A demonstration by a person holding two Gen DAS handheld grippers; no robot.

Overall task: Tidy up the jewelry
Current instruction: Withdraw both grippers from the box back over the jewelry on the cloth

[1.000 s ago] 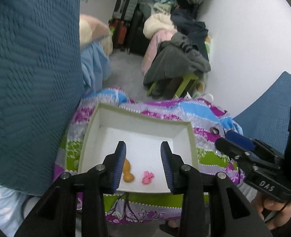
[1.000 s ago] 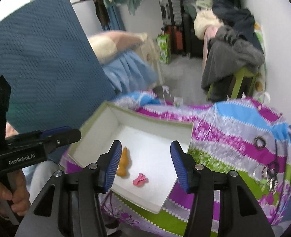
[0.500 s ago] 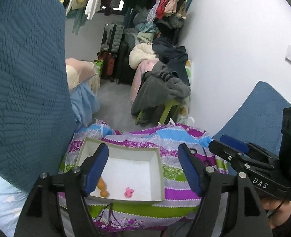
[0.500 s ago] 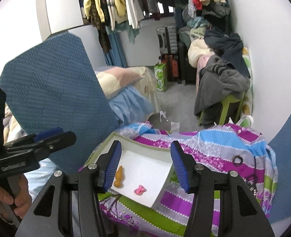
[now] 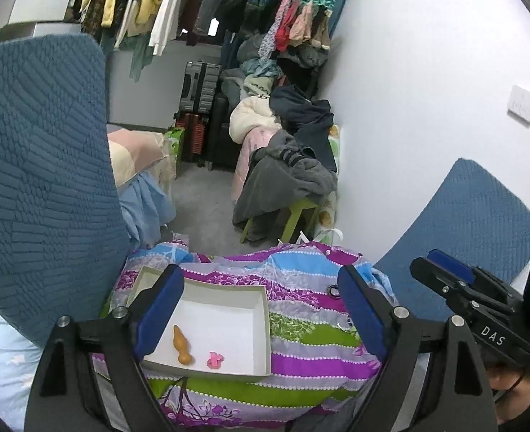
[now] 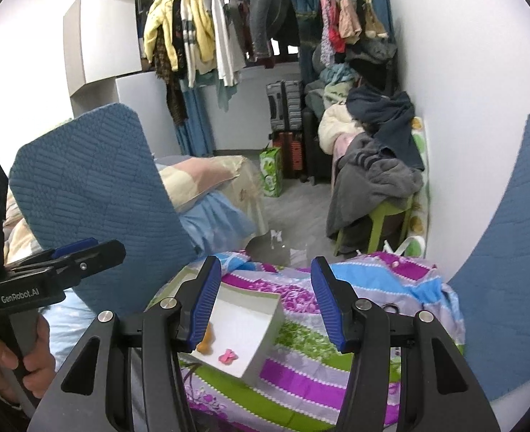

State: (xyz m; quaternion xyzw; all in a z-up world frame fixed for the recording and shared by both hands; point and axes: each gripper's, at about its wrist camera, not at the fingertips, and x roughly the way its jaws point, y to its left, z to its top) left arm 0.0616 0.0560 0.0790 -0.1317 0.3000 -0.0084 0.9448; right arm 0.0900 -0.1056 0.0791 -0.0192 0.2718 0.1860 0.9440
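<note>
Jewelry point(image 5: 214, 359); hand-held gripper point(image 5: 441, 280) reads "DAS".

Orange piece point(image 5: 182, 345); pink piece point(image 5: 215, 359); white box point(image 5: 261, 324)

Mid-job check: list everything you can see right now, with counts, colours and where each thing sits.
box: 1, white, open, on the striped cloth
orange piece: 1, inside box
pink piece: 1, inside box, right of the orange one
rings: at least 2, dark and silvery, on cloth right of box
striped cloth: 1, purple, green, blue
blue cushions: 2, either side
green stool: 1, under grey clothes
left gripper: empty, jaws opening
right gripper: open, empty
</note>
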